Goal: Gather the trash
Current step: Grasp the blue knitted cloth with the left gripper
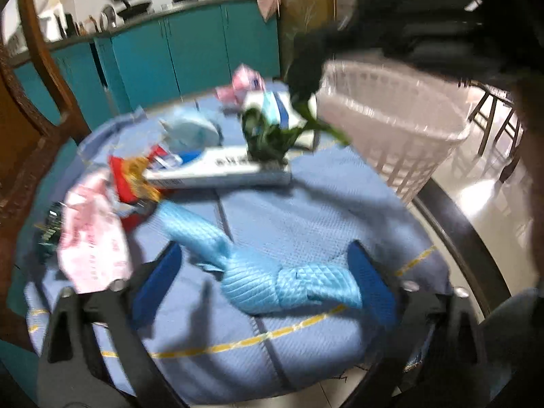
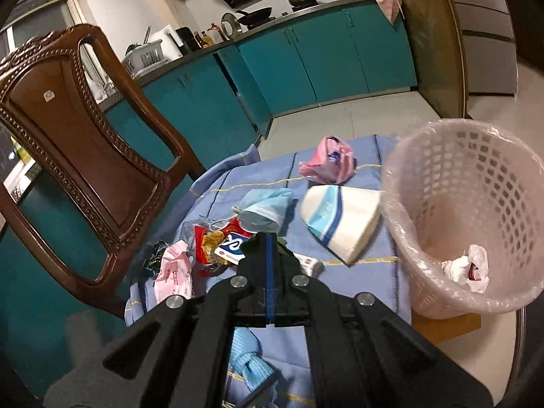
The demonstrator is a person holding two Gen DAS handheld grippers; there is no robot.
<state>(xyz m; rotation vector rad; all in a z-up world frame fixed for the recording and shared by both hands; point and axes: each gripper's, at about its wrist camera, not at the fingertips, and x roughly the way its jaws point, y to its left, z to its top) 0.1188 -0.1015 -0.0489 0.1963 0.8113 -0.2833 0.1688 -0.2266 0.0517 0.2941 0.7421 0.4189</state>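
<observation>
From your left wrist view, the left gripper [image 1: 265,282] has its fingers spread wide with nothing between the pads; a knotted light-blue cloth [image 1: 272,278] lies on the table [image 1: 306,210] in the gap, touching neither finger as far as you can see. It looks soft and limp, so it should bunch and drape; the knot is the firmest place to pinch. Farther off, the right gripper [image 1: 306,78] comes in from the upper right, blurred, with green leafy scraps [image 1: 272,132] hanging from it just beside the rim of the pink basket [image 1: 425,129]. The scraps look light and floppy, likely to shed bits. The long white box [image 1: 221,170], the red snack wrapper [image 1: 132,180] and the pink plastic bag [image 1: 91,234] lie to the left; the box looks stiff and light, the wrappers thin and probably slippery, best taken by a crumpled fold.

From your right wrist view, the right gripper [image 2: 268,241] has its fingers pressed together, a dark green bit of the scraps [image 2: 282,246] peeking beside the tips. The basket [image 2: 442,204] stands to the right at the table's edge, with a crumpled white bag [image 2: 472,265] in its bottom. The face mask [image 2: 265,207], the blue-striped white packet [image 2: 340,221] and the pink wrapper [image 2: 326,159] lie on the blue tablecloth [image 2: 374,285] just beside the basket.
</observation>
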